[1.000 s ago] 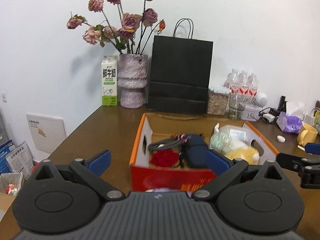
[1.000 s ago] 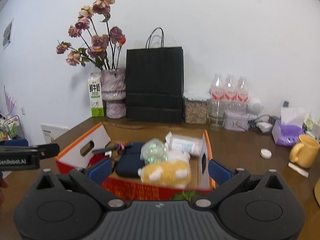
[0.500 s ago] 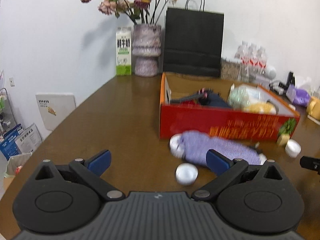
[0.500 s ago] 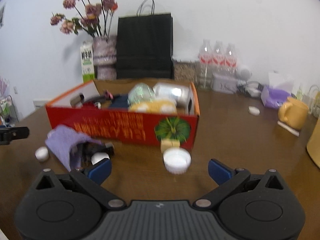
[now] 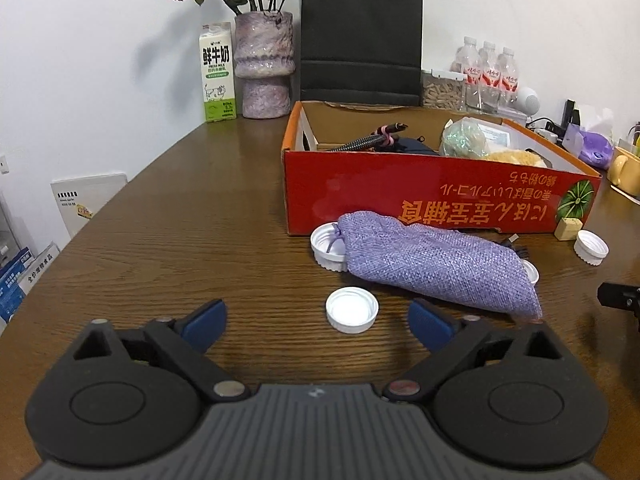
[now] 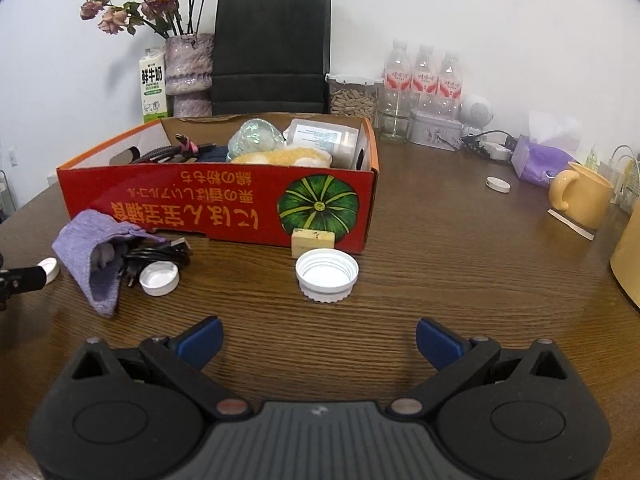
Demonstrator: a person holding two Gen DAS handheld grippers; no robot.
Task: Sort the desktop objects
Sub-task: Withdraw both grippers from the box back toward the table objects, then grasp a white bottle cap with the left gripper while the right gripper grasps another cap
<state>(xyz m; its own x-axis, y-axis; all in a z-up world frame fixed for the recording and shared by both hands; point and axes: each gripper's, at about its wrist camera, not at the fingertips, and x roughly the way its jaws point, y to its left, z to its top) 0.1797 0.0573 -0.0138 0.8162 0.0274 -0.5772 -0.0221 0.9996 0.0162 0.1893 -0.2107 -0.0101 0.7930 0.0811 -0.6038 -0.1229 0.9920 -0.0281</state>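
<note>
A red cardboard box [image 5: 436, 204] [image 6: 224, 200] holds a cable, a dark pouch and soft items. In front of it lies a purple cloth pouch [image 5: 436, 260] [image 6: 86, 248] with a black cable [image 6: 156, 254] spilling from its mouth. White caps lie around: a small cap [image 5: 352, 309] just ahead of my left gripper [image 5: 316, 322], a larger lid [image 5: 329, 246] behind it, a wide lid [image 6: 327, 274] ahead of my right gripper [image 6: 319, 340]. A small wooden block [image 6: 313, 242] leans at the box. The left jaws are closing with nothing between them; the right stands open, holding nothing.
At the back stand a black paper bag [image 5: 361, 40], a vase of dried roses [image 5: 264, 64], a milk carton [image 5: 217, 72], water bottles [image 6: 424, 80] and a jar. A yellow mug [image 6: 582, 198], purple tissue pack [image 6: 538, 164] and another cap [image 6: 498, 184] sit right.
Both grippers have sunk and tipped downward. The view dropped from the box's inside to the table in front, where the purple pouch and caps now show close ahead.
</note>
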